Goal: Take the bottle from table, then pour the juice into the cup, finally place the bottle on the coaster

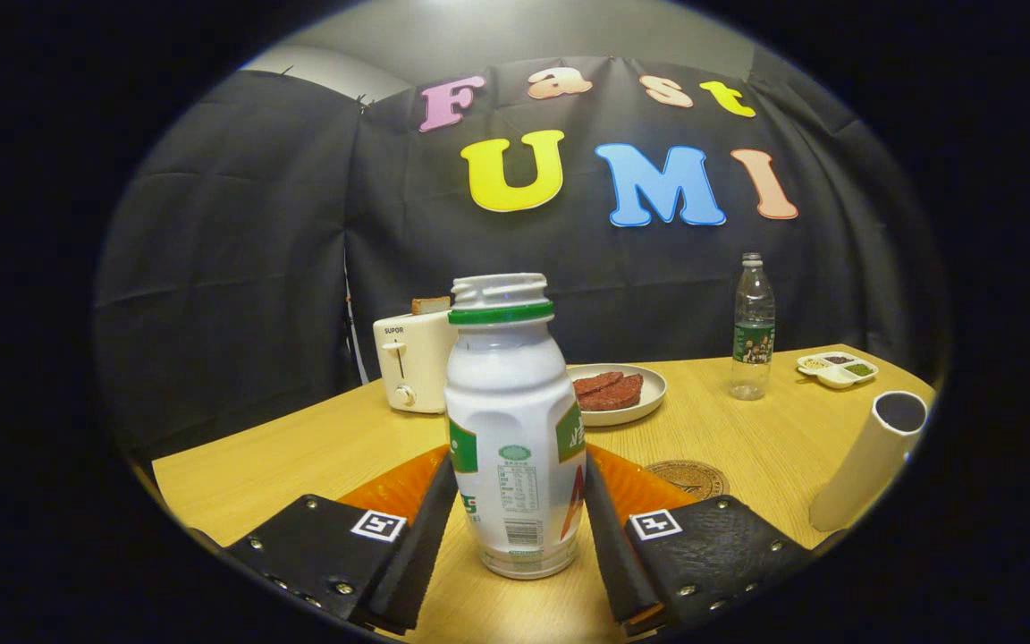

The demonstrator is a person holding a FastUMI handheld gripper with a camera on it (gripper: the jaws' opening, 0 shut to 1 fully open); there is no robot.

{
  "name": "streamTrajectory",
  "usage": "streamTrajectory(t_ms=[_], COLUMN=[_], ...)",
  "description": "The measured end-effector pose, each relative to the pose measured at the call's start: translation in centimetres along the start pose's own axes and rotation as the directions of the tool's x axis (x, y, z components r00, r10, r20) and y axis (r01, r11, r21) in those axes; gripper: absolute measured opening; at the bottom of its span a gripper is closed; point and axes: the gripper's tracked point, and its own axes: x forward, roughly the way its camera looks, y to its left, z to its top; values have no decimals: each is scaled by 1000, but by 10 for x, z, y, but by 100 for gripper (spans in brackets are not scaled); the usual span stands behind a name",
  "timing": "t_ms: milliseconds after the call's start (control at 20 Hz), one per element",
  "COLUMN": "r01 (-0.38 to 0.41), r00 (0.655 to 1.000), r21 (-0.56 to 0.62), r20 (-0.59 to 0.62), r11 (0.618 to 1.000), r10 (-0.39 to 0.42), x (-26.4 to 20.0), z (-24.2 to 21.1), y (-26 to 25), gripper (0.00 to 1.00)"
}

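Fingers: the gripper (515, 528) has its two black fingers (417, 546) on either side of the bottle, their inner pads against its lower body, grasping it.
Bottle: the white bottle (513, 429) with green labels and a green neck ring stands upright between the fingers; its cap is off and the threaded mouth is open. Its base looks to be on or just above the worktop; I cannot tell which.
Worktop: light wooden worktop (300, 456) carrying everything here.
Coaster: a round brown coaster (689, 477) lies flat just beyond the right finger, apart from the bottle.
Cup: a tall white cup (868, 461) stands to the right, well apart from the bottle, beyond the coaster.
Toaster: a cream toaster (412, 360) with a slice of bread in its slot, behind the bottle to the left.
Plate: a pale plate (649, 394) with dark red slices, behind the bottle to the right.
Water bottle: a clear water bottle (752, 326) stands farther back, near a small divided dish (837, 368).
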Motion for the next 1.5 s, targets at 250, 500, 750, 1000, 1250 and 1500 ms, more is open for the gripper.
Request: streamTrajectory(t_ms=[250,500,750,1000,1250,1500], r01=[-27,-116,-172,-243,-315,-372], r00=[993,968,941,923,905,882], r21=[196,457,666,788,846,874], r20=[115,251,329,367,405,438], r11=[980,882,726,566,431,312], r10=[5,-2,-80,-114,-132,-175], x=[-15,-25,-38,-45,-54,-58], z=[21,56,72,77,88,96], y=[-13,-35,-69,-84,-88,-102], gripper=[73,73,73,73,73,73])
